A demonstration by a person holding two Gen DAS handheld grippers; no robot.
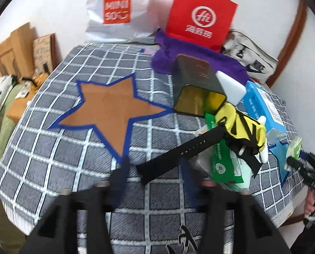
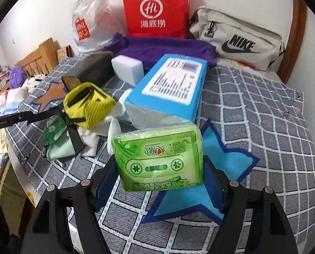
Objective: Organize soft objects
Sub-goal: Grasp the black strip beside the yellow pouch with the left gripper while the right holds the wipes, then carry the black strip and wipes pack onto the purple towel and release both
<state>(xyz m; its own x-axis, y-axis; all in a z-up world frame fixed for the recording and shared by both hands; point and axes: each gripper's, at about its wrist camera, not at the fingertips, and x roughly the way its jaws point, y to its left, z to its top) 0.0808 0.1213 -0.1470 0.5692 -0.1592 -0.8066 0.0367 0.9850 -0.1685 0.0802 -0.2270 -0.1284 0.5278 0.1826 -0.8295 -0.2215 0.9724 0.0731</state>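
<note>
My left claw (image 1: 155, 169) hangs apart and empty above the bed's near edge (image 1: 51, 158). The dark tin box (image 1: 196, 89) lies tipped over, its mouth showing nothing inside.

My right claw (image 2: 160, 169) clamps the green tissue pack (image 2: 159, 158) by its sides, over the blue star (image 2: 227, 163). I judge it light, squashy, slippery-wrapped.

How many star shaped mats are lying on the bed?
2. The brown star-shaped mat with blue border lies on the checked bedspread's left side; the light blue star-shaped mat with dark blue border lies under the right hand-held gripper. Clutter may hide others.
</note>
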